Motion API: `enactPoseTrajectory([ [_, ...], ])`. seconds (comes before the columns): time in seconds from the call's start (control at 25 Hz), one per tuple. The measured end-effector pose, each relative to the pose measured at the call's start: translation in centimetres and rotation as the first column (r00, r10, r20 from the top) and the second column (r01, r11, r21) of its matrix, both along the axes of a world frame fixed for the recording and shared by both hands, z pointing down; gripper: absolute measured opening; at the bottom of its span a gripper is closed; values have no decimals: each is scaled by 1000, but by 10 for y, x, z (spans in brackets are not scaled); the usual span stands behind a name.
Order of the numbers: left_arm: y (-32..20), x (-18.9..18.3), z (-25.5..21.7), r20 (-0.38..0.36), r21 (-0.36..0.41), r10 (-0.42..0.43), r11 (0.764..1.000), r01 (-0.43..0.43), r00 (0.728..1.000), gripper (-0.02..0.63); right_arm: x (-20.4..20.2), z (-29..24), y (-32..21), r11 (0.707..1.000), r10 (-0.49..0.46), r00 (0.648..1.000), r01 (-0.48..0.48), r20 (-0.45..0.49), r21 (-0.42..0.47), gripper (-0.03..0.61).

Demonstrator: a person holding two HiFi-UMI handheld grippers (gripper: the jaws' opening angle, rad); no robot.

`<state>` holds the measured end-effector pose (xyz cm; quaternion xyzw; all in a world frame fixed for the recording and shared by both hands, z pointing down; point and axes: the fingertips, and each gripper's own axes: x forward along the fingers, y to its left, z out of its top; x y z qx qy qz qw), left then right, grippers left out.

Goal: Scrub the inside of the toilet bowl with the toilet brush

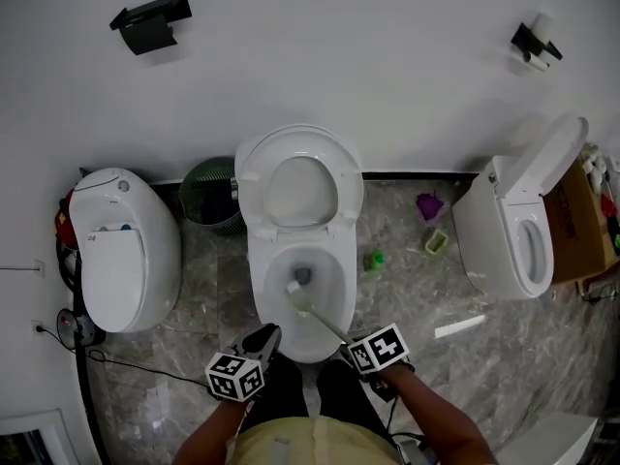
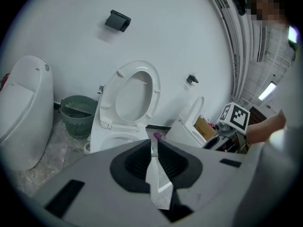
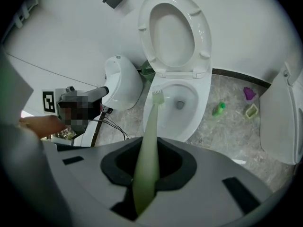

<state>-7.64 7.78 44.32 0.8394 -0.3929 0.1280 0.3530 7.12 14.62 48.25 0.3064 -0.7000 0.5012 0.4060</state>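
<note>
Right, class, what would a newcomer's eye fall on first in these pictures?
The open white toilet at the centre, seat and lid raised. The right gripper is shut on a pale green toilet brush whose head hangs over its bowl. Two more toilets flank it, and the left gripper pinches a white scrap.

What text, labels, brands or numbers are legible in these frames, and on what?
No text is legible.
Cardboard box, far right: dark print, too blurred to read.
Stickers on the closed toilet: too small to read.
Marker cubes: square patterns only, no words.
Toilet brush in the right gripper, white scrap in the left gripper: no print seen.
</note>
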Motion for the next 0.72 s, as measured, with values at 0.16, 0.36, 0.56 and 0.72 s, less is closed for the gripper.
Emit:
enactPoseTrajectory([
  [0.16, -4, -2, -13, -10, 18, -10, 1000, 10, 1000, 51, 4, -13, -3, 1000, -21, 1000, 21, -17, 20, 78],
  [0.36, -8, -8, -30, -15, 32, -32, 999, 33, 999, 51, 6, -33, -2, 998, -46, 999, 47, -22, 42, 78],
  [0.56, -12, -14, -47, -15, 54, -59, 997, 60, 998, 51, 5, -51, -2, 995, -78, 997, 78, -5, 57, 78],
  [0.72, -13, -16, -57, -9, 60, -67, 996, 67, 998, 51, 5, -66, -1, 991, -109, 994, 109, -3, 83, 78],
])
